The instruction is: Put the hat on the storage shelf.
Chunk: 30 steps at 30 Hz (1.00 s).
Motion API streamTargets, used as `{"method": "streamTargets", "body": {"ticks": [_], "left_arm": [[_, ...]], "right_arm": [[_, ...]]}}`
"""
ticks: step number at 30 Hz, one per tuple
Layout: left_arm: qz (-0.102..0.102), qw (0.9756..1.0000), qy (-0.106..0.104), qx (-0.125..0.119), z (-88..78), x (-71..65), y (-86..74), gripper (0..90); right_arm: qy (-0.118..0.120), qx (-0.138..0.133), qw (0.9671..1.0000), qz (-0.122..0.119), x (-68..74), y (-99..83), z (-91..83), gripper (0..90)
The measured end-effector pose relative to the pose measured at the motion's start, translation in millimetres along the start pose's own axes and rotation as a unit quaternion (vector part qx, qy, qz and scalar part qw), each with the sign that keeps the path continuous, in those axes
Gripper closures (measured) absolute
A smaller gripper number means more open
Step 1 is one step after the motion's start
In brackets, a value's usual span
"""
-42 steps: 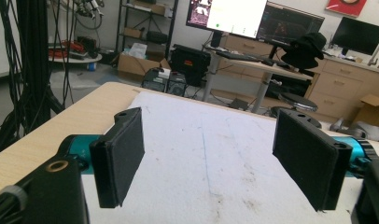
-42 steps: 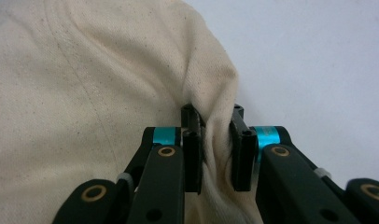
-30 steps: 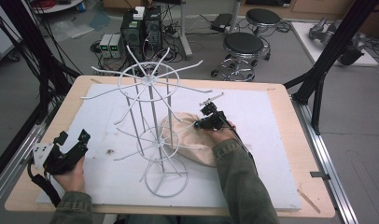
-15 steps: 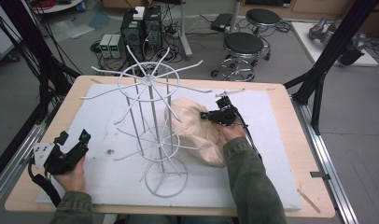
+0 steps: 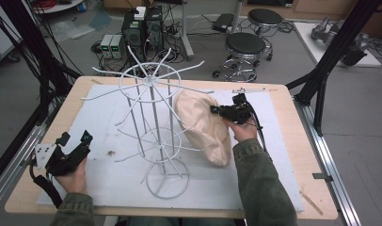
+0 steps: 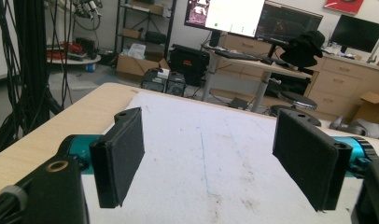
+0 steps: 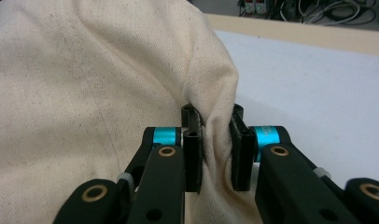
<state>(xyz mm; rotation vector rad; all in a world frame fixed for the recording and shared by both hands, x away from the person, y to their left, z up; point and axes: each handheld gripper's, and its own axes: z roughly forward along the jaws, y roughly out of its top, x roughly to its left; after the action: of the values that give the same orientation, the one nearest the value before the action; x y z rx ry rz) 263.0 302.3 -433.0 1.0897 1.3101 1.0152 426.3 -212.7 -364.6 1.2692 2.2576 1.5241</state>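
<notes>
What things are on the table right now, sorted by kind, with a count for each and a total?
White wire rack: 1
Cream cloth, pinched in the right tool: 1
Handheld tools: 2, counting the open left tool
White mat covering the tabletop: 1
Total: 5

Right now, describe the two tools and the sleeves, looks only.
Both tools are black with flat rectangular pads and turquoise collars by the jaws. The left tool carries a grey three-cornered plate and trails a black cable. The right tool shows brass-coloured pivot rings and a black cable. Both sleeves are olive green.
</notes>
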Motion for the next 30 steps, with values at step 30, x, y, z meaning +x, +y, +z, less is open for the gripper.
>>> {"method": "streamTargets", "body": {"ticks": [30], "left_arm": [[0.007, 1.0000, -0.006, -0.001, 4.0, -6.1, -1.2, 25.0]], "right_arm": [[-0.014, -0.126, 0.9916, -0.025, 15.8, 24.9, -79.6, 78.4]]}}
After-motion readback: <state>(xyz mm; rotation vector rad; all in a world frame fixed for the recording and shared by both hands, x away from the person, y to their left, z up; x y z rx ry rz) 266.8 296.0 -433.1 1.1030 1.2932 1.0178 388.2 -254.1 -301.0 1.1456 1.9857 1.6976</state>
